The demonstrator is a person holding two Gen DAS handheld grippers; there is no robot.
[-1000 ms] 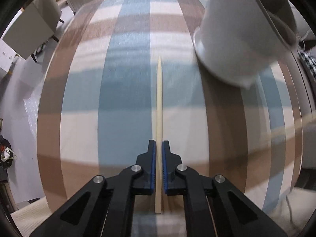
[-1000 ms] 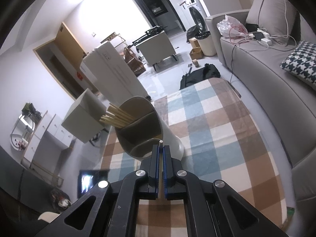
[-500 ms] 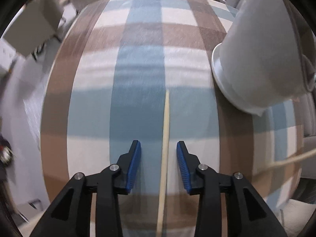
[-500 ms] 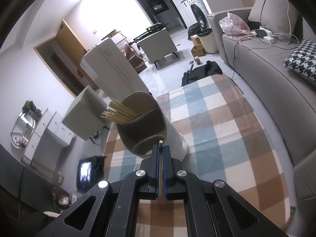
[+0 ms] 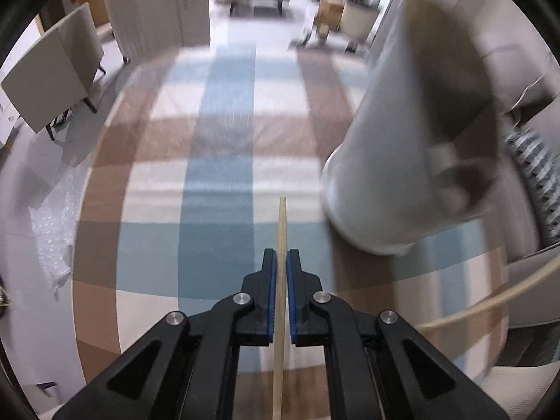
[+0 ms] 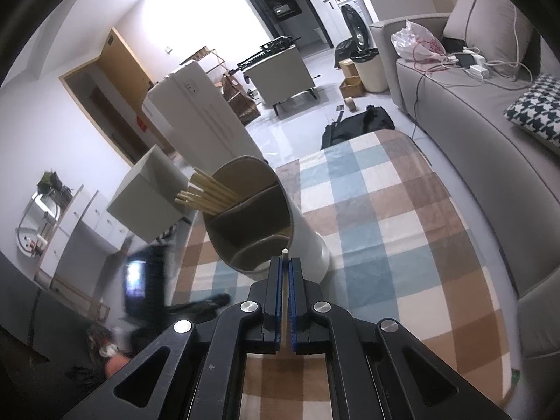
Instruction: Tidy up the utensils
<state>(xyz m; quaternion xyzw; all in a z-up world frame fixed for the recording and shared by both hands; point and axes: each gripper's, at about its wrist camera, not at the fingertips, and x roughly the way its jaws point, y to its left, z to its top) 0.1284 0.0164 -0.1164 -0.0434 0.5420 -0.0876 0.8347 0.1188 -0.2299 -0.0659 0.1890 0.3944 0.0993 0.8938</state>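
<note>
Holding one chopstick (image 5: pixel 281 280) in your left gripper (image 5: pixel 282 262), you are keeping its blue pads (image 5: pixel 270 294) clenched on the wooden shaft. This chopstick is running straight between the fingers, with its thin end pointing ahead over the checked tablecloth (image 5: pixel 217 182) and its other end going down out of the left wrist view. It is sitting to the left of the white utensil holder (image 5: pixel 378 175), near the holder's base but not touching it. The holder itself is looking blurred in this view.

Your right gripper (image 6: pixel 286 273) is also clenched, and it is grasping a second chopstick (image 6: pixel 285 255). Only the pale tip is showing above the pads, and it is standing just in front of the holder's rim (image 6: pixel 245 164); I cannot tell if the tip is touching it. The holder is standing on the tablecloth, leaning a little in the right wrist view, and it is divided inside into compartments. A bundle of chopsticks (image 6: pixel 206 194) is already resting in the far-left compartment, with the ends sticking out over the rim to the left. The compartments nearer to your right gripper are looking dark. A grey sofa (image 6: pixel 490 133) is standing to the right of the holder, well apart from it.
</note>
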